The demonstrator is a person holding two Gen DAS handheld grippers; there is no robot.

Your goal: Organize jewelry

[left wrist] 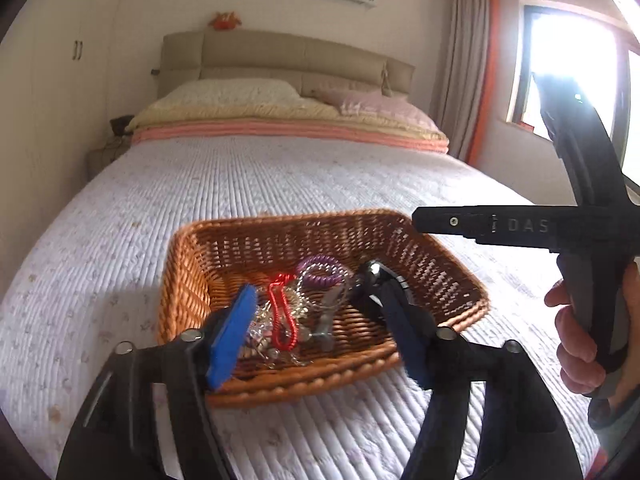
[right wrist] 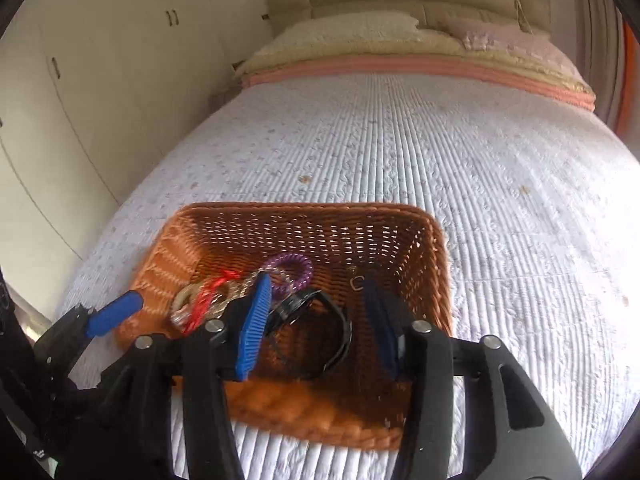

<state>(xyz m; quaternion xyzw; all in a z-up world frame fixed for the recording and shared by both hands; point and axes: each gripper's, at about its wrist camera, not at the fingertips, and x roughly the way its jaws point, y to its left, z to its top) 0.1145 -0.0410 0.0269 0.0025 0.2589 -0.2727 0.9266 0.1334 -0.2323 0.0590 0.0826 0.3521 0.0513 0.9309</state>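
A brown wicker basket (left wrist: 188, 292) (right wrist: 432, 264) sits on the quilted bed. It holds a pile of jewelry: a red coil bracelet (left wrist: 282, 316) (right wrist: 208, 294), a purple coil bracelet (left wrist: 320, 270) (right wrist: 294, 266), silver chains (left wrist: 264, 340) and a black watch (right wrist: 320, 320). My left gripper (left wrist: 308, 300) is open above the basket's near side, over the pile, holding nothing. My right gripper (right wrist: 316, 300) is open over the basket, above the black watch, holding nothing. The right gripper's body and the hand holding it show in the left wrist view (left wrist: 592, 232).
The white quilted bedspread (left wrist: 280, 176) (right wrist: 500, 168) stretches around the basket. Pillows and folded blankets (left wrist: 288, 116) lie at the headboard. A wardrobe (right wrist: 80, 100) stands on the left, a bright window (left wrist: 572, 68) and curtain on the right.
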